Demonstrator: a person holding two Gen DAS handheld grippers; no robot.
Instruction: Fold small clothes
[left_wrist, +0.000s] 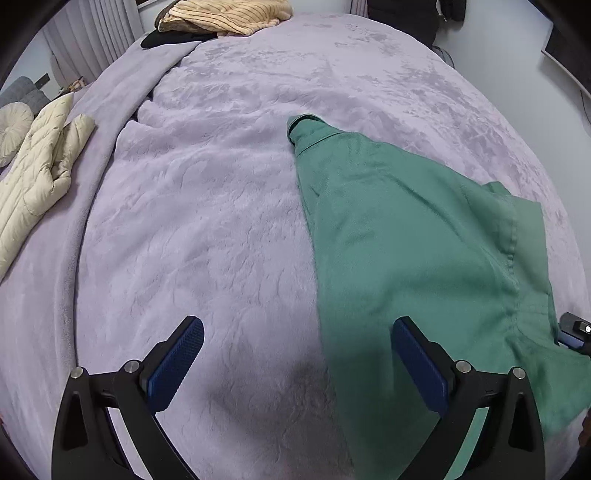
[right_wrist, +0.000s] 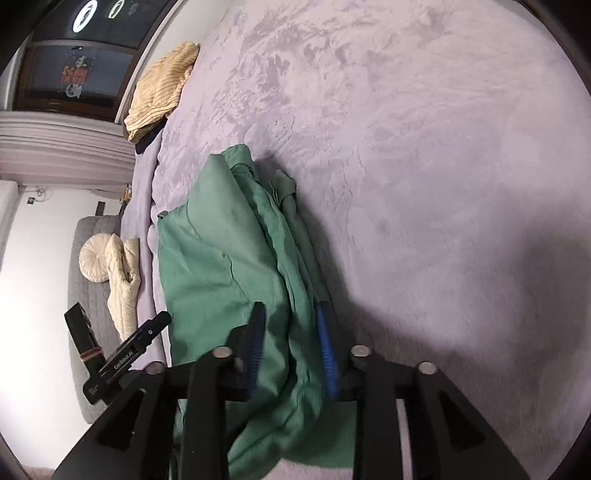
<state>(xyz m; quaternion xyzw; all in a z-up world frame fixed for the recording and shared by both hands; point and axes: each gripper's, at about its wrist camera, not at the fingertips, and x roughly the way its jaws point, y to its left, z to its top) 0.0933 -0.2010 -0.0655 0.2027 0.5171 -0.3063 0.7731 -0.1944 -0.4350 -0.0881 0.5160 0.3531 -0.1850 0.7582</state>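
Observation:
A green garment (left_wrist: 406, 229) lies partly folded on the lilac fleece blanket (left_wrist: 203, 221), its collar end pointing away from me. My left gripper (left_wrist: 297, 332) stands wide open just above the bed; its right finger (left_wrist: 417, 362) hovers over the garment's near edge and its left finger is over bare blanket. In the right wrist view the green garment (right_wrist: 214, 258) is bunched into long folds. My right gripper (right_wrist: 291, 314) is open, with a ridge of the cloth lying loose between its blue pads (right_wrist: 327, 350). The left gripper's body (right_wrist: 125, 350) shows at the lower left.
A beige quilted jacket (left_wrist: 33, 177) and a round cushion (left_wrist: 13, 129) lie at the bed's left side by a grey sofa (right_wrist: 79, 295). A tan striped garment (left_wrist: 229, 14) sits at the far end. Bare blanket (right_wrist: 424, 184) stretches to the right of the garment.

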